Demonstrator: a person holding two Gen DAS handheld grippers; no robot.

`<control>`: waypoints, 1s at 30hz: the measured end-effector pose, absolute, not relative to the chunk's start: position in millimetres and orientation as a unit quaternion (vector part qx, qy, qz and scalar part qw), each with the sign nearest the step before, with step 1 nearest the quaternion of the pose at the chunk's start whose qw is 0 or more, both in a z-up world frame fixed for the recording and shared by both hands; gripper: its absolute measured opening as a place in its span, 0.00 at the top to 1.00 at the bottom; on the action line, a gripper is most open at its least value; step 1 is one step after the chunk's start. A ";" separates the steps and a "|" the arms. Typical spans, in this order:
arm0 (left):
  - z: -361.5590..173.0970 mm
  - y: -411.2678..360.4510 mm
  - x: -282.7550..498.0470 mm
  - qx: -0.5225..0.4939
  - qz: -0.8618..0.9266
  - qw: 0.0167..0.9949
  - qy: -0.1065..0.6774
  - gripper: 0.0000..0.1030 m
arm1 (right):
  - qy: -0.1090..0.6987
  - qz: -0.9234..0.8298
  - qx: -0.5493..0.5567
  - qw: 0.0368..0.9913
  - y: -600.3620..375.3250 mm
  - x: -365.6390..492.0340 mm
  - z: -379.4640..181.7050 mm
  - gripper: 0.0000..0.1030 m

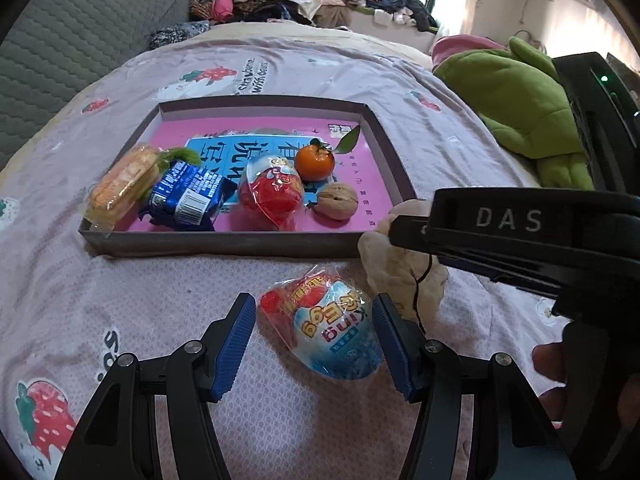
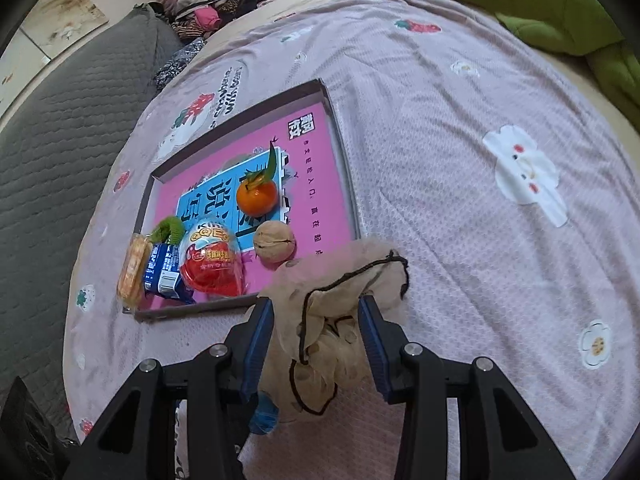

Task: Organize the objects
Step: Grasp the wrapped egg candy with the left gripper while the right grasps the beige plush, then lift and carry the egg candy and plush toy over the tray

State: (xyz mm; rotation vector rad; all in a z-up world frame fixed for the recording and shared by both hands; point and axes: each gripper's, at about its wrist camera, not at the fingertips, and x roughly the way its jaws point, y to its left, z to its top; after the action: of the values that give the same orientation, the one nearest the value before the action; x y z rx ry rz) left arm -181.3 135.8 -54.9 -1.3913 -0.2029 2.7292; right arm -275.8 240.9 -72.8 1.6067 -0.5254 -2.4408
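Blue pads of the left gripper (image 1: 314, 344) stand wide on either side of a blue-and-white surprise egg (image 1: 332, 330) lying on the strawberry-print bedspread (image 1: 120, 280), just in front of the shallow box tray (image 1: 224, 242); the pads are not pressing it. The right gripper (image 2: 316, 334) is closed on a beige drawstring pouch (image 2: 332, 320) beside the tray's near corner. Inside the tray lie a wrapped cracker pack (image 1: 122, 182), blue snack packet (image 1: 188, 196), red surprise egg (image 1: 272, 190), tangerine (image 1: 315, 163) and walnut (image 1: 336, 201).

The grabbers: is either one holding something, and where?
The right gripper holds the beige cloth pouch, squeezed across its bunched middle. The left gripper holds nothing: its fingers stand open around the blue egg, not pressing it.
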 end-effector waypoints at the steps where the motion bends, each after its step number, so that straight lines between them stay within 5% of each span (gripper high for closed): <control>1: -55.4 136.3 -181.9 -0.452 0.889 0.037 -0.066 0.40 | -0.180 -0.817 0.540 0.089 239.7 -277.0 -74.8 0.58; 8: -61.1 137.8 -188.0 -0.460 0.884 0.027 -0.075 0.37 | -0.181 -0.823 0.531 0.091 235.0 -282.2 -79.6 0.58; 20: -78.1 142.5 -201.1 -0.491 0.865 0.021 -0.101 0.33 | -0.184 -0.824 0.522 0.121 240.1 -281.8 -80.4 0.81; 26: -92.3 135.8 -202.0 -0.504 0.858 0.002 -0.101 0.58 | -0.182 -0.826 0.518 0.130 238.3 -281.4 -80.0 0.86; 30: -90.3 127.0 -202.8 -0.501 0.856 0.025 -0.126 0.58 | -0.181 -0.828 0.513 0.135 238.7 -279.2 -79.3 0.88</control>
State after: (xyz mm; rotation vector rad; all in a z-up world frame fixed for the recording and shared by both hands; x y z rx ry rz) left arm -202.8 127.0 -90.3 -1.5487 -0.3887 2.6462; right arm -279.2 238.7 -79.3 1.4869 -0.5239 -2.3981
